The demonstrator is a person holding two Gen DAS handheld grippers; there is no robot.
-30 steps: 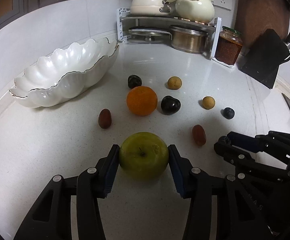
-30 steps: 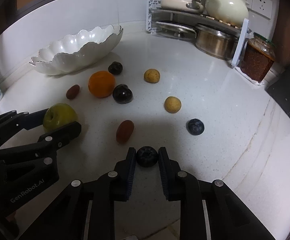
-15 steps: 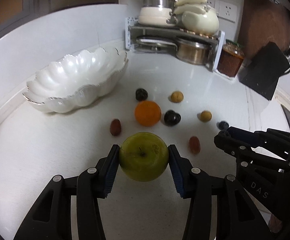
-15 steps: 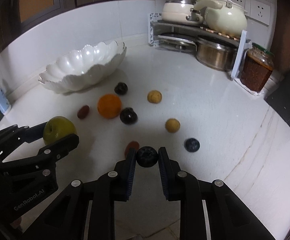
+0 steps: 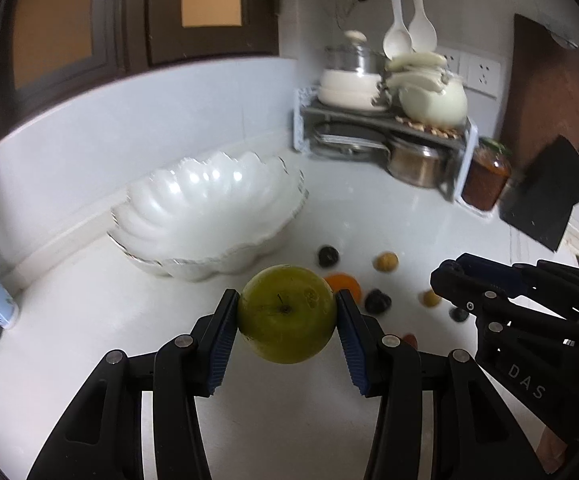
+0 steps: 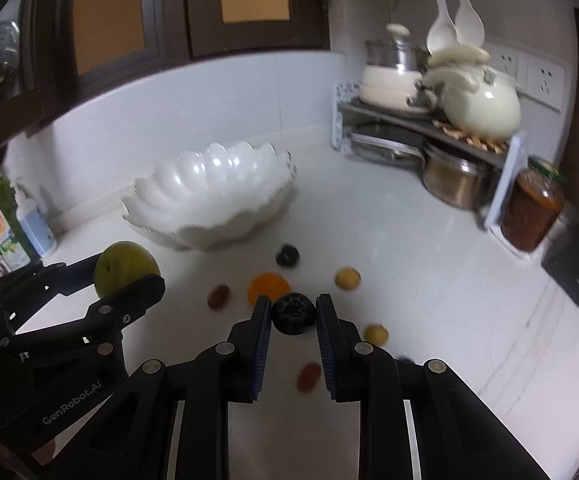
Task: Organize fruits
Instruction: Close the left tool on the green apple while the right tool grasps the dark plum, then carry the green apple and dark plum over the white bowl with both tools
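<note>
In the left wrist view, a green apple [image 5: 286,314] is clamped between the pads of the left gripper [image 5: 287,334] and is held clear above the white counter [image 5: 89,340]. A white scalloped bowl [image 5: 209,216] is seen beyond it, toward the counter's back edge by the tiled wall. An orange [image 5: 345,282], two dark plums and small yellow fruits are scattered on the counter behind the apple. The right gripper [image 5: 447,276] is seen at the right side, closed on a small dark fruit. In the right wrist view, a dark blueberry [image 6: 292,313] is pinched between the nearly closed fingers of the right gripper [image 6: 292,322], above the counter [image 6: 409,280]. The bowl [image 6: 209,200] is seen ahead on the left, and a pot rack [image 6: 429,128] stands in the counter's far right corner, with a jar [image 6: 531,214] beside it.
</note>
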